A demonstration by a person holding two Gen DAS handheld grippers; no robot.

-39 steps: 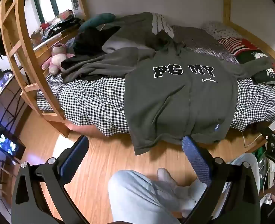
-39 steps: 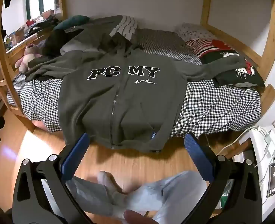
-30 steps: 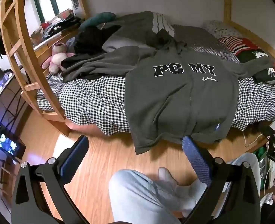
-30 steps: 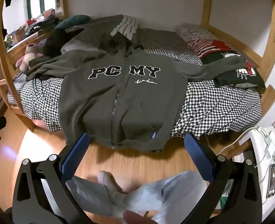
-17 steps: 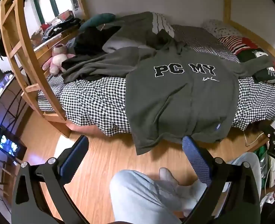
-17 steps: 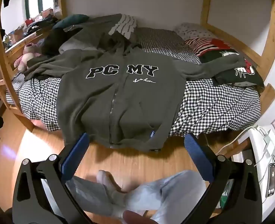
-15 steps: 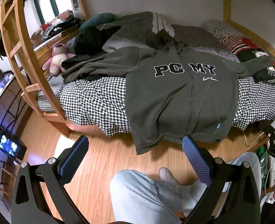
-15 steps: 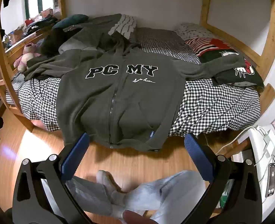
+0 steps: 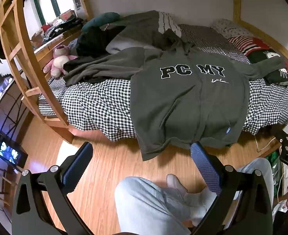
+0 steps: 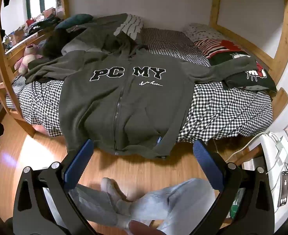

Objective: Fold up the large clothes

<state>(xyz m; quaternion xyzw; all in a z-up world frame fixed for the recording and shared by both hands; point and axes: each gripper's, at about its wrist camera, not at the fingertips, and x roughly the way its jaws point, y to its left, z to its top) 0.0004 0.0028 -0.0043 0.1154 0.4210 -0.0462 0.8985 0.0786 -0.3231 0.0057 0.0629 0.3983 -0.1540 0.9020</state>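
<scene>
My left gripper (image 9: 142, 152) and right gripper (image 10: 143, 149) gape wide, empty, above the floor short of the grey zip hoodie (image 10: 124, 98) spread flat on the checkered bed (image 10: 222, 109).

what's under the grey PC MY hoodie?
The hoodie lies on the checked bedsheet, hem hanging over the bed edge above the wood floor. Its right sleeve drapes over a dark cushion. Beneath its body: covered.

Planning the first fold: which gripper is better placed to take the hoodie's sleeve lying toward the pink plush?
Left, probably. That sleeve sits nearer the centre of the left gripper's view; from the right gripper it lies far aside. Both are open.
</scene>
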